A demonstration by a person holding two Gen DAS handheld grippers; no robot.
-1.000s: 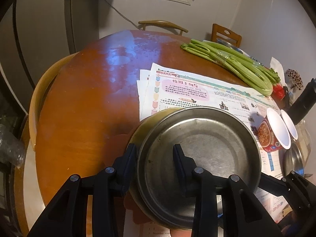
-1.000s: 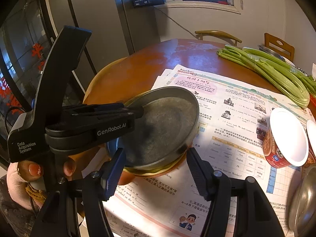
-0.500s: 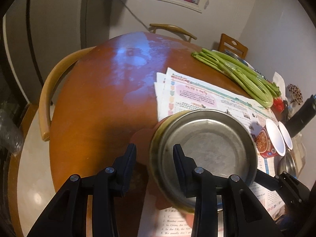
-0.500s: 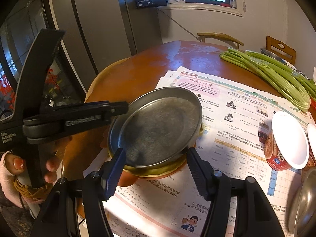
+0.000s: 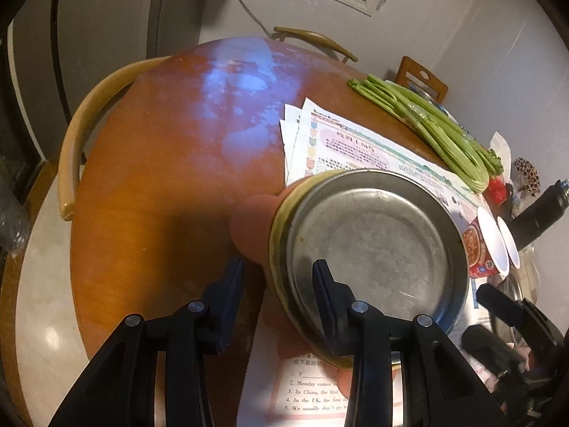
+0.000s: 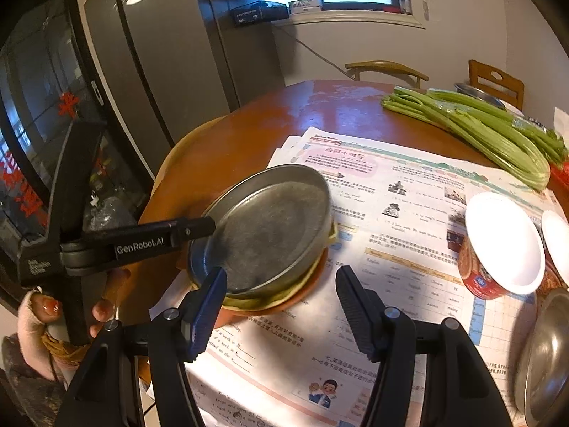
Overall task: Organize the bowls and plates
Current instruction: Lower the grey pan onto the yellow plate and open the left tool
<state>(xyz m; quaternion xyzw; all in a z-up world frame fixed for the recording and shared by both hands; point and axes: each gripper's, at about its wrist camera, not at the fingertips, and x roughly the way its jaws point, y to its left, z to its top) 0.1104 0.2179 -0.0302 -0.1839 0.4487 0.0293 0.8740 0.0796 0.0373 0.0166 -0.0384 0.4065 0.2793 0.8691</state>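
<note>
A stack of dishes sits on the newspaper: a steel plate on top, a yellow-green dish under it, and an orange plate at the bottom. My left gripper straddles the stack's near-left rim; one finger lies over the steel plate, the other outside, jaws apart. In the right wrist view it reaches the stack from the left. My right gripper is open and empty, just in front of the stack.
Two red instant-noodle cups stand right of the stack. A steel bowl sits at the right edge. Celery lies across the far table. A black bottle stands right. Chairs ring the round wooden table.
My left gripper has pulled back and left; its jaws no longer pinch the stack's rim and the stack has settled on the newspaper. My right gripper has hardly moved.
</note>
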